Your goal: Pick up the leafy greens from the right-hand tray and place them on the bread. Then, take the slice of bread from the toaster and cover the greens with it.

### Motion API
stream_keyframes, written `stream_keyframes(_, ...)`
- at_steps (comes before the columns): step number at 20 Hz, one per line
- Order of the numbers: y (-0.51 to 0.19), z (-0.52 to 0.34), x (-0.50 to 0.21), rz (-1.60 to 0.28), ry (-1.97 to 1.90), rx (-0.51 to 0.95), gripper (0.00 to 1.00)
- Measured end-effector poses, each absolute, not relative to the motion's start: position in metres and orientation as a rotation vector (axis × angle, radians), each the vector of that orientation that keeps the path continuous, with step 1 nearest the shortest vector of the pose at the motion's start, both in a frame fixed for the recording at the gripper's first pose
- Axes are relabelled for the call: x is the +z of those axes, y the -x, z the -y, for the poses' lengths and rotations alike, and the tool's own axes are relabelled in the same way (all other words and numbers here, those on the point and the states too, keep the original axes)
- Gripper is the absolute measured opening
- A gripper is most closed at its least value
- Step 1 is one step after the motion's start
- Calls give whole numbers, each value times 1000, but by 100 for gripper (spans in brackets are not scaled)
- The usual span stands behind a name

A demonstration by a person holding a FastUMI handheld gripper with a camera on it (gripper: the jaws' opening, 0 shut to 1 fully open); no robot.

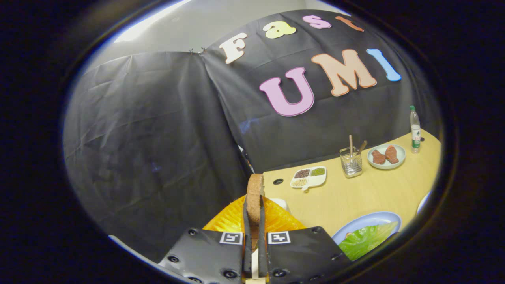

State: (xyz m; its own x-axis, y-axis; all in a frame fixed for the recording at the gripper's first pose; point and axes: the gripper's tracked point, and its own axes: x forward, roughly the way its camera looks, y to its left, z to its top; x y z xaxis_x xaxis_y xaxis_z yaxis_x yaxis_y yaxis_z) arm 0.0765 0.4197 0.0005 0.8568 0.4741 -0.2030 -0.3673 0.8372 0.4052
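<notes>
Over on the pale wooden counter (355,197), a white divided dish (308,177) sits with dark, green and pale grains, each in its own compartment. Just beside it stands a wire holder (351,162) with a couple of sticks poking upright. Next along, a small plate (386,156) carries two brown pieces side by side. At the far corner, a clear bottle (414,130) with a green cap stands upright. A dark round hole (277,181) marks the counter near the dish.

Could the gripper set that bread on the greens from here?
Probably yes. The gripper is shut on the bread, lifted above the yellow toaster, and nothing stands between it and the greens on the blue plate nearby.
</notes>
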Motion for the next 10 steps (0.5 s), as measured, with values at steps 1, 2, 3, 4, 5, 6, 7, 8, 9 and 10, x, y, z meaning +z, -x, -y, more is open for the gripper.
stream_keyframes(1,-74,-412,7,-294,-388,452,9)
stream_keyframes(2,-72,-404,13,-285,-408,451,9)
stream_keyframes(3,-69,-395,19,-271,-426,447,9)
stream_keyframes(4,-68,-386,26,-256,-436,441,9)
stream_keyframes(5,-66,-374,31,-238,-444,430,9)
stream_keyframes(6,-64,-364,34,-224,-460,423,9)
stream_keyframes(7,-61,-355,36,-217,-483,418,9)
stream_keyframes(8,-58,-345,35,-210,-507,411,9)
stream_keyframes(9,-57,-333,34,-203,-528,402,9)
stream_keyframes(10,-54,-321,32,-192,-549,389,9)
